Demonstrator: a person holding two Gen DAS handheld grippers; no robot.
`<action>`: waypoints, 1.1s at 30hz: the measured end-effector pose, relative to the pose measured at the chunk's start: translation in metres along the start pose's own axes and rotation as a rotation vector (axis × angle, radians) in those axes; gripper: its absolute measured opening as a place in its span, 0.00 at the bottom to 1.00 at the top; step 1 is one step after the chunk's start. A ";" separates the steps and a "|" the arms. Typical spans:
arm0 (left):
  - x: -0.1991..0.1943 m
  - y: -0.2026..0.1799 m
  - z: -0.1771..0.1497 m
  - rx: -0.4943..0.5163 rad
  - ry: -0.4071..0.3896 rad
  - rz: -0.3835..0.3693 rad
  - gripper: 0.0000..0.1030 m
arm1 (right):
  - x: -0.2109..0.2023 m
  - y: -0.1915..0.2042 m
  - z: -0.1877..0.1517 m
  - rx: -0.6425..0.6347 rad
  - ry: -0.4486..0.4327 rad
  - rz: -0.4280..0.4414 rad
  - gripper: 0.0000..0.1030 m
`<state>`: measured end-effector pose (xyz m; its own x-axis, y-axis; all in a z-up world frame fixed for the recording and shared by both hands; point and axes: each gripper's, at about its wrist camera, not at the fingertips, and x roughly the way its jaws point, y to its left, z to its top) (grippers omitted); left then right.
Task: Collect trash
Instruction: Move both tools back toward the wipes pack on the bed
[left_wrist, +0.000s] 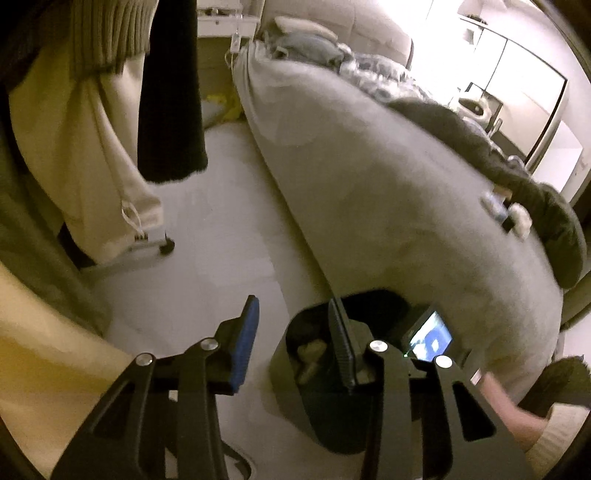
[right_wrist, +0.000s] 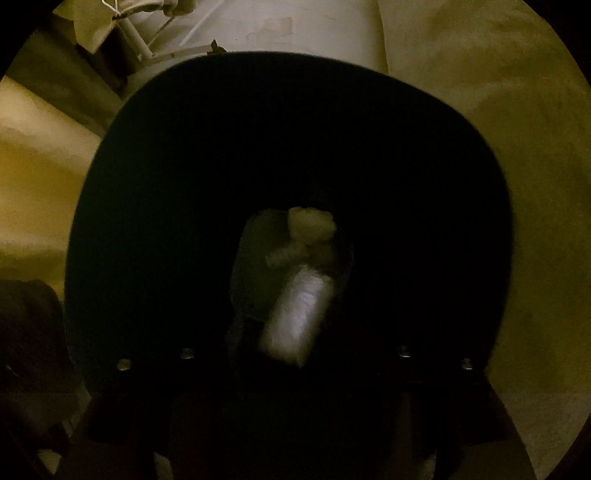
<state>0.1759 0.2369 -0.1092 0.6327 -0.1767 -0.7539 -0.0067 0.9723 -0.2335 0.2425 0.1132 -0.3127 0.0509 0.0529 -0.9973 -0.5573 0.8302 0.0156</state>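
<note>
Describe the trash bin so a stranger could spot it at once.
Find the big grey bed that fills the room. On the pale floor at its near corner stands the bin, a black open-topped tub with crumpled pale trash inside. It is the only dark container on the floor, right by the left gripper.

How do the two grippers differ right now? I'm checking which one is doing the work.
The left gripper is spread open and empty, held above the floor beside the black bin. The right gripper points straight down into the bin, with a silvery wrapped item and crumpled tissue between its dark fingers; whether it grips them is unclear. The left view is bright, while the right is dark. Both are black two-finger tools near the same bin.
</note>
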 end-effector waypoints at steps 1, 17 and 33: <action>-0.005 -0.004 0.005 0.001 -0.018 -0.003 0.40 | -0.002 0.000 -0.001 0.001 -0.003 0.003 0.64; -0.040 -0.075 0.053 0.079 -0.192 -0.060 0.61 | -0.123 -0.009 0.005 -0.068 -0.327 0.023 0.79; -0.032 -0.138 0.089 0.127 -0.261 -0.123 0.91 | -0.216 -0.110 -0.003 0.022 -0.598 -0.021 0.87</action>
<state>0.2252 0.1222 0.0013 0.8004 -0.2653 -0.5376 0.1689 0.9602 -0.2224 0.2909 0.0088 -0.0993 0.5227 0.3346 -0.7841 -0.5345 0.8452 0.0044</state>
